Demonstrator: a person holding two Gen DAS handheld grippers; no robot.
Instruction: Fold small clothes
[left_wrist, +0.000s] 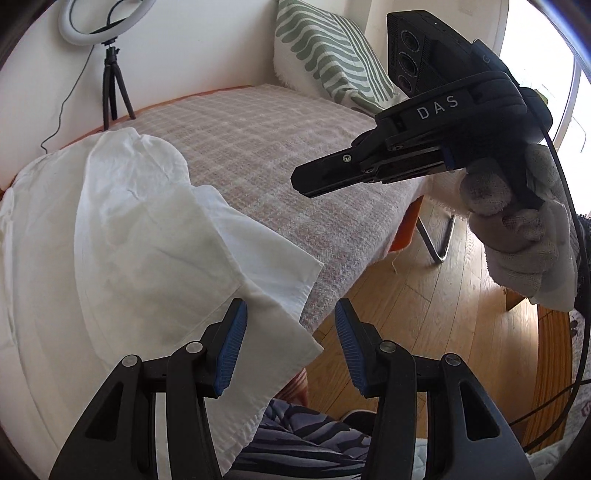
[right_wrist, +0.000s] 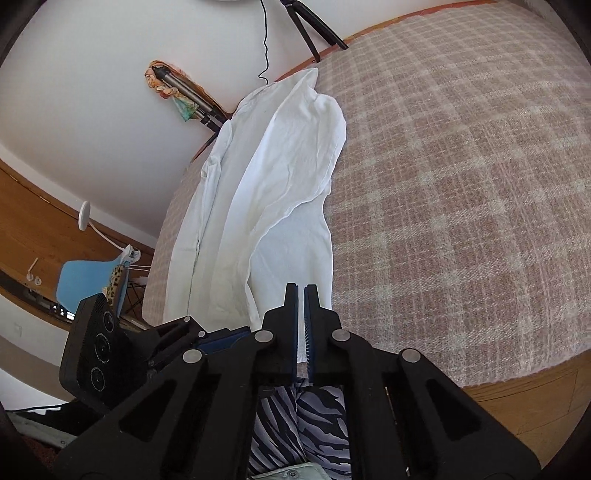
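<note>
So the left gripper (left_wrist: 291, 345) is seen with its blue-padded jaws standing apart, nothing pinched, the near corner of the white garment (left_wrist: 122, 236) lying just under and between them. The right gripper (right_wrist: 303, 321) is pressed together, and no cloth can be made out in it; it's held up by a gloved hand (left_wrist: 524, 229). The garment is spread loosely folded on the checked blanket (right_wrist: 461, 184), near its edge.
</note>
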